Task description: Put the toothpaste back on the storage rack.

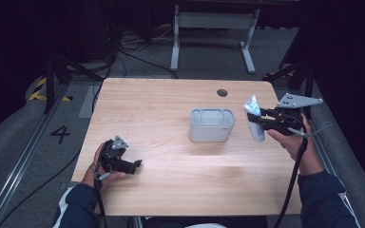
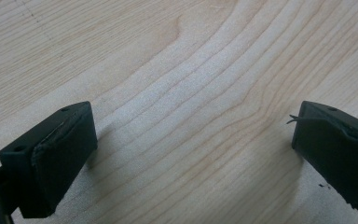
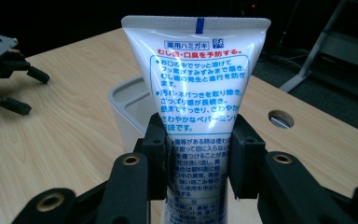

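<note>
The right gripper (image 3: 198,161), jaws clamped on the tube (image 3: 196,84), is needing to stay upright over the bin (image 1: 212,125); left gripper (image 1: 134,166) jaws are resting apart.

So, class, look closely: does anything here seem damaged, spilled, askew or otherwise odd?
Only small wear: the left gripper's pads look frayed at their edges. The tube sits upright in the right gripper, and the grey bin stands square on the table.

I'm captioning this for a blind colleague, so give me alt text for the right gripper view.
The right gripper is shut on a white tube with blue and red Japanese print, held upright with its crimped end up. Behind it a grey bin stands on the wooden table, with the left gripper at far left.
</note>
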Demonstrator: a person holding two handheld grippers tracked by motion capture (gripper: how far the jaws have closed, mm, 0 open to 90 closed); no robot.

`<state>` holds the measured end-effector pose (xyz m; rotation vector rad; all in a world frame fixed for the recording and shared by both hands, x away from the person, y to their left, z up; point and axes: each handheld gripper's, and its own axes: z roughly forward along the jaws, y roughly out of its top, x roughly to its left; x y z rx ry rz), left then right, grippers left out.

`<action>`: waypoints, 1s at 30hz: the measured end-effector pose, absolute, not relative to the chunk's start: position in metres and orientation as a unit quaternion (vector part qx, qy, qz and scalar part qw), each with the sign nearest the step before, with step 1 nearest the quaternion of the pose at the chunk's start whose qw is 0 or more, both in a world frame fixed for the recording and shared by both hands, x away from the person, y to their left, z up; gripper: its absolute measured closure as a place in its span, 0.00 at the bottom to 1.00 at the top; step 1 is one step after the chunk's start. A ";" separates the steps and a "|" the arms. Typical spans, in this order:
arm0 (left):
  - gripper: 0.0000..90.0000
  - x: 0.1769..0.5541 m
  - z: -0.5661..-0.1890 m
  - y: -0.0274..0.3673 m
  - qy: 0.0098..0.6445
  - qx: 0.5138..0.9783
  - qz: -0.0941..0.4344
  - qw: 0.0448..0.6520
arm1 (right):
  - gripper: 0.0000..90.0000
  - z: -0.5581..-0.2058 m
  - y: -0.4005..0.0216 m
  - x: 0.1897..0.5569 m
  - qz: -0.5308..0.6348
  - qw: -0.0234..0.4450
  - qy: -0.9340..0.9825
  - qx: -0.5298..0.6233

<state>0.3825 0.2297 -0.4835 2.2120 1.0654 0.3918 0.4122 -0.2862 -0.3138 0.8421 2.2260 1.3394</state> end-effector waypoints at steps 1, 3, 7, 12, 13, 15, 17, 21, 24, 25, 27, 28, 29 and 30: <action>0.00 0.382 -0.484 0.230 0.406 0.842 0.149 0.322 | 0.73 -0.312 -0.283 0.413 0.481 0.204 0.798 0.300; 0.00 0.382 -0.484 0.230 0.407 0.842 0.148 0.322 | 0.73 -0.308 -0.277 0.414 0.482 0.205 0.799 0.295; 0.00 0.383 -0.484 0.230 0.405 0.843 0.149 0.322 | 0.72 -0.301 -0.263 0.419 0.487 0.206 0.800 0.283; 0.00 0.383 -0.484 0.230 0.406 0.842 0.149 0.322 | 0.72 -0.300 -0.249 0.425 0.493 0.202 0.802 0.272; 0.00 0.382 -0.484 0.230 0.406 0.842 0.149 0.322 | 0.72 -0.301 -0.246 0.427 0.494 0.198 0.801 0.272; 0.00 0.382 -0.484 0.230 0.406 0.842 0.149 0.322 | 0.72 -0.300 -0.242 0.430 0.499 0.197 0.800 0.269; 0.00 0.383 -0.484 0.230 0.405 0.843 0.149 0.322 | 0.72 -0.299 -0.239 0.433 0.506 0.195 0.797 0.267; 0.00 0.382 -0.484 0.230 0.406 0.842 0.149 0.322 | 0.72 -0.297 -0.232 0.439 0.511 0.195 0.793 0.267; 0.00 0.382 -0.484 0.230 0.406 0.842 0.149 0.322 | 0.72 -0.296 -0.224 0.443 0.508 0.196 0.797 0.262; 0.00 0.382 -0.484 0.230 0.406 0.842 0.149 0.322 | 0.72 -0.296 -0.221 0.444 0.507 0.196 0.798 0.261; 0.00 0.382 -0.484 0.230 0.406 0.842 0.149 0.322 | 0.72 -0.296 -0.215 0.447 0.506 0.196 0.799 0.259; 0.00 0.382 -0.484 0.230 0.406 0.842 0.149 0.322 | 0.72 -0.297 -0.212 0.449 0.505 0.194 0.800 0.259; 0.00 0.382 -0.484 0.230 0.406 0.842 0.149 0.322 | 0.72 -0.297 -0.211 0.450 0.505 0.194 0.800 0.258; 0.00 0.382 -0.484 0.230 0.406 0.842 0.149 0.322 | 0.72 -0.297 -0.209 0.451 0.504 0.193 0.801 0.258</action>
